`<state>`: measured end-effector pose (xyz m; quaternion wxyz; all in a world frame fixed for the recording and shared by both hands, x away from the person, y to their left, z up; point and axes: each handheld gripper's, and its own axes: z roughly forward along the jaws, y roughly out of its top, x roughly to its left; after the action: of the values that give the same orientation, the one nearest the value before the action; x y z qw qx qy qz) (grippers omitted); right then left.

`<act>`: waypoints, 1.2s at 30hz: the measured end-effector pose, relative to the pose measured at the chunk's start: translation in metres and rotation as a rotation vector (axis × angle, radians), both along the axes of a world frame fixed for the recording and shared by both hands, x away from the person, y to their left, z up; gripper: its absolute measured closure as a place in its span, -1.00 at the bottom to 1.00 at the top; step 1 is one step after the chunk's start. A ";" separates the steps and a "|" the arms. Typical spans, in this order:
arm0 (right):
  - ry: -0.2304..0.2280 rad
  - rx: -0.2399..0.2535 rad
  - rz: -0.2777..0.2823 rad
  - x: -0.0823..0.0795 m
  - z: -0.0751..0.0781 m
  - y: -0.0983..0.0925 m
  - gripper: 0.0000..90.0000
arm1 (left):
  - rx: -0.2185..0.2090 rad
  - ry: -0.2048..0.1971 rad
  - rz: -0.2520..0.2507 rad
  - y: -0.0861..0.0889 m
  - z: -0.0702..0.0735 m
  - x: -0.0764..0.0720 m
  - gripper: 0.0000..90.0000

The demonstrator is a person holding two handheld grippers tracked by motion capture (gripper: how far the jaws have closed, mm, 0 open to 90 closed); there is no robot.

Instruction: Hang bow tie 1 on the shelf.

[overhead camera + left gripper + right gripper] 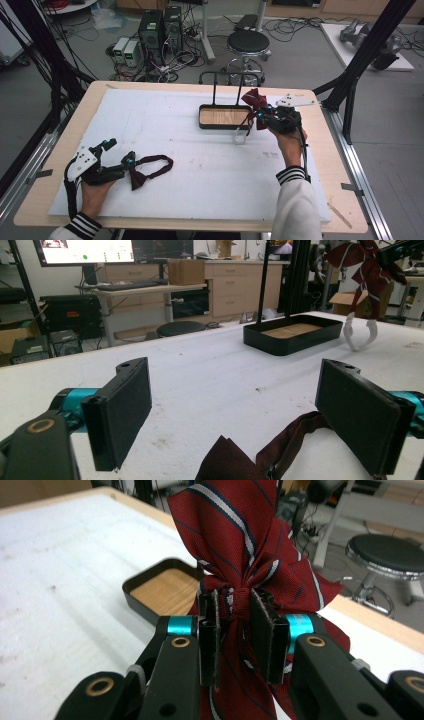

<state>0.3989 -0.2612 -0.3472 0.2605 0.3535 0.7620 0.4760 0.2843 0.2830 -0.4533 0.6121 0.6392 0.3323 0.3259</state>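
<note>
Right gripper (235,630) clamps the striped bow tie (240,540) by its knot just above the tray (223,118), not yet dropped in; left gripper (250,415) gapes around the plain bow tie (150,170) still on the table.

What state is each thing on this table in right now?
Striped bow tie: lifted off the table beside the tray, pinched at its knot.
Right gripper: fingers shut on the striped bow tie.
Left gripper: fingers open.
Dark bow tie: lying flat on the table.
Tray: empty, wooden bottom showing.
</note>
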 end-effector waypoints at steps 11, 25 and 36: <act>-0.062 0.050 -0.028 -0.004 0.006 -0.002 0.68 | -0.001 0.000 0.000 0.000 0.000 0.000 -0.66; -0.133 0.103 -0.062 0.001 0.017 -0.008 0.68 | 0.000 0.002 0.002 0.000 0.000 0.000 -0.66; -0.189 0.133 -0.088 -0.005 0.024 -0.018 0.68 | 0.000 0.001 0.003 0.000 0.000 0.000 -0.66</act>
<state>0.3943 -0.2792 -0.3236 0.3277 0.3569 0.6844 0.5448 0.2842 0.2827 -0.4532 0.6117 0.6387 0.3335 0.3266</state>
